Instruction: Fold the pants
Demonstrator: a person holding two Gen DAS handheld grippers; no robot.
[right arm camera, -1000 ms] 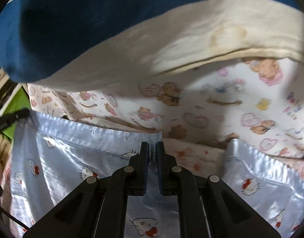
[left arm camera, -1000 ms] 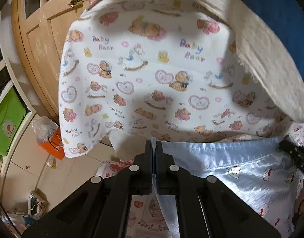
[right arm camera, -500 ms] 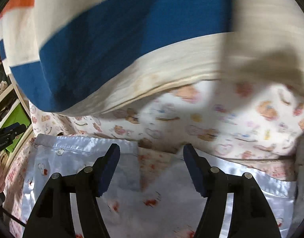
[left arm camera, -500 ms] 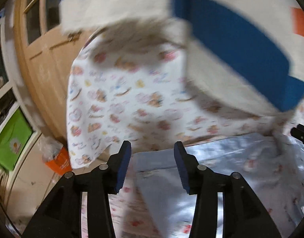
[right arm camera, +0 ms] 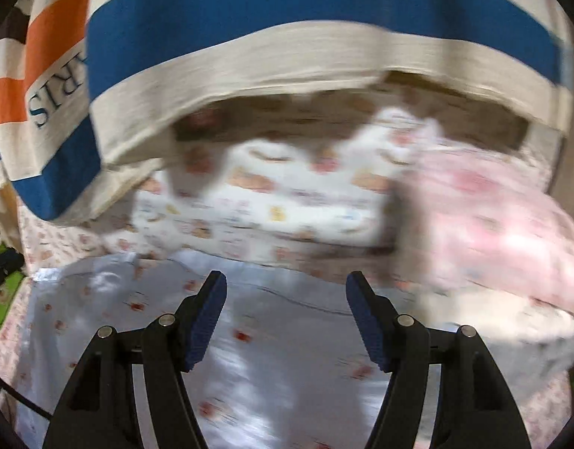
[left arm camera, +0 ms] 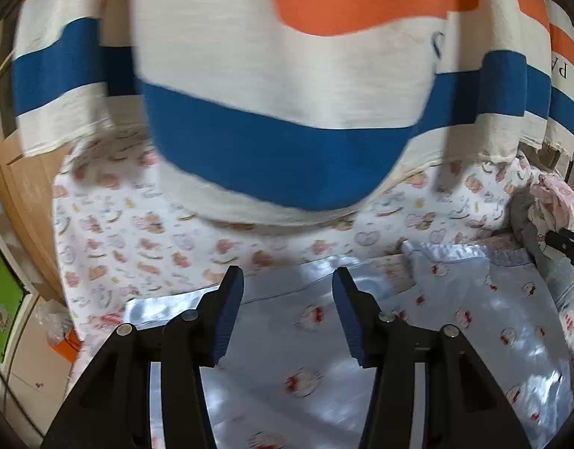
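Observation:
The pants [left arm camera: 455, 336] are light blue satin with small red-and-white cat prints. They lie folded and flat on a bear-print sheet [left arm camera: 118, 232]. My left gripper [left arm camera: 288, 295] is open and empty above their near edge. In the right wrist view the pants [right arm camera: 272, 344] lie below my right gripper [right arm camera: 286, 299], which is also open and empty. The right gripper's tip [left arm camera: 567, 245] shows at the right edge of the left wrist view.
A person's striped orange, blue and cream shirt [left arm camera: 287, 93] hangs over the far side of the surface. A pink garment pile [right arm camera: 492, 232] lies to the right of the pants. A wooden door [left arm camera: 10, 202] and a green box [left arm camera: 4, 307] are at left.
Both grippers were shut on the pants' hem a second ago. They have opened, let the pants drop flat and pulled back and up. The striped shirt has come into view.

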